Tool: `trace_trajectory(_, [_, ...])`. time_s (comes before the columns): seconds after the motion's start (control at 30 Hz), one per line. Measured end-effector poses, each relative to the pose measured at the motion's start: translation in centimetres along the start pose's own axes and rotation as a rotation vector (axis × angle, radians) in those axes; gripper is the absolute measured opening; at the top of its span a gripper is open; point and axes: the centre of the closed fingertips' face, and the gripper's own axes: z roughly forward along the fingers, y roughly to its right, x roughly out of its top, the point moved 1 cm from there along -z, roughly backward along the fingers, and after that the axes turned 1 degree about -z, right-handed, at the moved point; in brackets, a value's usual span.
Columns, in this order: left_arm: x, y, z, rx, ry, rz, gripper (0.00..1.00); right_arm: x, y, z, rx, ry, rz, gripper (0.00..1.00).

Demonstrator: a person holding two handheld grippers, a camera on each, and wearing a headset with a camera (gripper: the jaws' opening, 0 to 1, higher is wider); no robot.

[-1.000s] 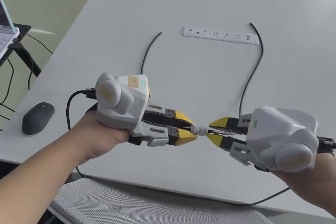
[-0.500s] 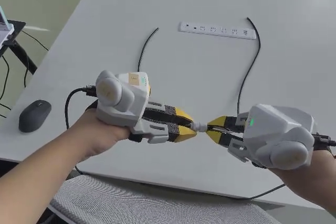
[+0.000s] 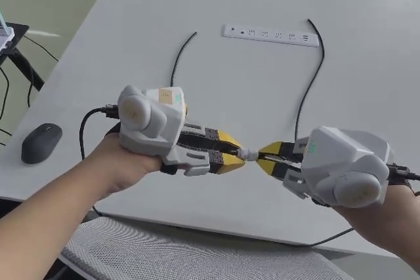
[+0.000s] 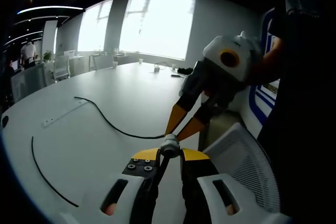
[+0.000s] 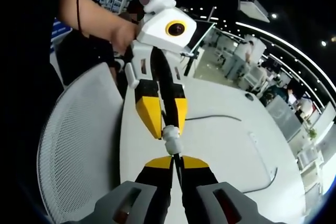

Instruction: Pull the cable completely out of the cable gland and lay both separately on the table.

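gland [image 3: 248, 155] and cable [image 5: 178, 166] are joined, held in the air over the near edge of the table [image 3: 230, 90]. left hand-held gripper [image 3: 235, 157] has its jaws pinched narrow on the white gland, which in the left gripper view sits right at the yellow tips. right hand-held gripper [image 3: 268, 159] faces it tip to tip, jaws closed on the black cable just behind the gland. in the right gripper view the cable runs down from the gland between those jaws.

little has changed between the two since a second ago. the tips stand about as close as they did, and the gland is no further from the right jaws. the pair sits slightly higher in the head view, but the power strip [image 3: 269, 34] and mouse [image 3: 41, 142] have shifted too, so that is mostly the headset moving.

judging from this, the pull is set up but no visible length of cable has come through. the hands likely need to part along the cable's line, keeping a firm hold on the small gland, which could slip from the tips. nothing is laid down yet.
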Motion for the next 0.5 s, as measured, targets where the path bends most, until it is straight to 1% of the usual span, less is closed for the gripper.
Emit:
trace_trajectory(0.17, [0.11,-0.16,0.02,0.012,0.004,0.002,0.15,-0.18,0.28,0.07,-0.018,-0.01,-0.014,0.0])
trace_trajectory(0.3, [0.09,-0.35,0.04,0.015,0.004,-0.001,0.15,-0.24,0.42,0.11,-0.021,-0.006,-0.001,0.0])
trace_trajectory(0.37, [0.0,-0.5,0.07,0.018,0.002,0.002,0.15,-0.49,0.55,0.12,-0.027,-0.02,-0.003,0.0])
trace_trajectory(0.5, [0.02,-0.68,0.1,0.02,0.005,0.001,0.15,-0.69,0.7,0.07,-0.028,-0.018,0.008,0.0])
